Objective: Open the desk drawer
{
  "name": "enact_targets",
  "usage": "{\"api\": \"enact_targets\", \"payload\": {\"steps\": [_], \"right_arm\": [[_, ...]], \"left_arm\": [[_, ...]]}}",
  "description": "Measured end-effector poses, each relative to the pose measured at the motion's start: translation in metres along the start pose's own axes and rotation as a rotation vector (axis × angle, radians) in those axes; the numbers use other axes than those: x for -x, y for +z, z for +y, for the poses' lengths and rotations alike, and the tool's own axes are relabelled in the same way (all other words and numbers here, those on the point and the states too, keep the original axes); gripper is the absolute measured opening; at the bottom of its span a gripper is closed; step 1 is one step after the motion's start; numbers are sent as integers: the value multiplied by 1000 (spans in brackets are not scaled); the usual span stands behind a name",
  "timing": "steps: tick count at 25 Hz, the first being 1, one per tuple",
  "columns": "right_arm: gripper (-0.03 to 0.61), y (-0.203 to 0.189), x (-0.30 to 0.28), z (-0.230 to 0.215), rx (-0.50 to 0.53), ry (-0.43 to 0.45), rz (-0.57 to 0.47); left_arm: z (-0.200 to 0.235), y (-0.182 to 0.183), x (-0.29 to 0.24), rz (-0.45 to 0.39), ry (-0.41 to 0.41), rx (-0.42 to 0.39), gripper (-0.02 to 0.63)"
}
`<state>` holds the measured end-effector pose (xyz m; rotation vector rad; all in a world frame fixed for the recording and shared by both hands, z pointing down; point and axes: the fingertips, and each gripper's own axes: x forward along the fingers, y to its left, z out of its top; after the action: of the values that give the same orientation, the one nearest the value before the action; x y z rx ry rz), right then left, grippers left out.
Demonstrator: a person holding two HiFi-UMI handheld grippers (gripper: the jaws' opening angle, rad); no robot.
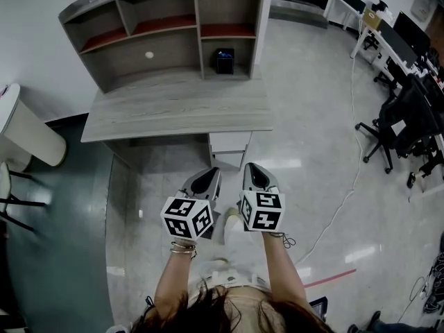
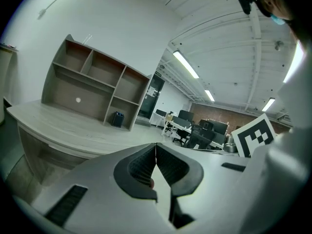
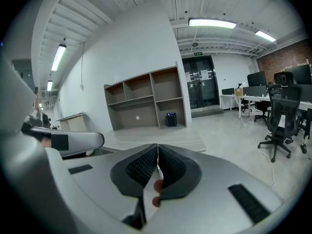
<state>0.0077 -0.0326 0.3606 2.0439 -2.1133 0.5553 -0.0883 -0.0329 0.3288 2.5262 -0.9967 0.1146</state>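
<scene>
The left gripper (image 1: 207,177), jaws pressed together on nothing, is held just beside the right gripper (image 1: 255,172), likewise closed and empty. Ahead of both, the desk drawer (image 1: 229,143) sits shut under the right end of the grey worktop (image 1: 173,109), untouched.

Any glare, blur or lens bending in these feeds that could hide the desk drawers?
Head view: sharp, evenly lit; glossy floor carries bright reflections beside the drawer unit, which stays readable. Left gripper view: heavy fisheye bend, dark corners, bright strip lights; desk visible, drawers not made out. Right gripper view: same bend; desk edge only.
</scene>
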Motion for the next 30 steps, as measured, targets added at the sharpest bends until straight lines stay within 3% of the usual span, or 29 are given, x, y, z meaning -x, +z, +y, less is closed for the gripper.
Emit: {"api": "enact_targets", "payload": {"steps": [11, 19, 30], "right_arm": [[23, 10, -74, -31, -24, 37, 55], [25, -1, -119, -42, -8, 126, 152], [25, -16, -157, -68, -4, 156, 231]], "left_arm": [[44, 10, -69, 26, 58, 34, 9], [71, 4, -113, 62, 86, 57, 11], [100, -9, -144, 77, 137, 74, 11]]}}
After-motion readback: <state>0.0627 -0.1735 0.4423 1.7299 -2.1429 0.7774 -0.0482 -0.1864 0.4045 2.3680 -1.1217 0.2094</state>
